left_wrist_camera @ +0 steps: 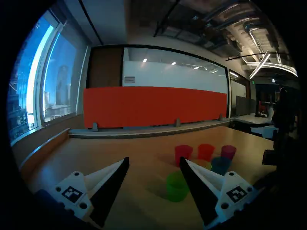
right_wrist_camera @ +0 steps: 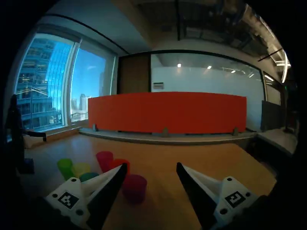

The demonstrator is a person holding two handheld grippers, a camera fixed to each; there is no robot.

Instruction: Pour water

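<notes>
Several coloured plastic cups stand grouped on a wooden table (left_wrist_camera: 126, 153). In the left gripper view a green cup (left_wrist_camera: 176, 186) is nearest, with a red-pink cup (left_wrist_camera: 183, 152), an orange cup (left_wrist_camera: 206, 150), a purple cup (left_wrist_camera: 228, 151), a teal cup (left_wrist_camera: 220, 165) and a yellow cup (left_wrist_camera: 203, 164) behind it. My left gripper (left_wrist_camera: 153, 165) is open above the table, just left of the green cup. In the right gripper view the purple cup (right_wrist_camera: 134, 188) is nearest, with the green cup (right_wrist_camera: 65, 167), yellow cup (right_wrist_camera: 81, 168) and pink cup (right_wrist_camera: 104, 159) farther left. My right gripper (right_wrist_camera: 151, 168) is open, empty.
An orange partition (right_wrist_camera: 167, 112) runs along the table's far edge. Large windows (left_wrist_camera: 46, 92) line the left wall. A dark shape (left_wrist_camera: 282, 126), possibly the other gripper's holder, stands at the right of the left gripper view. A dark object (right_wrist_camera: 15, 134) stands at the left edge of the right gripper view.
</notes>
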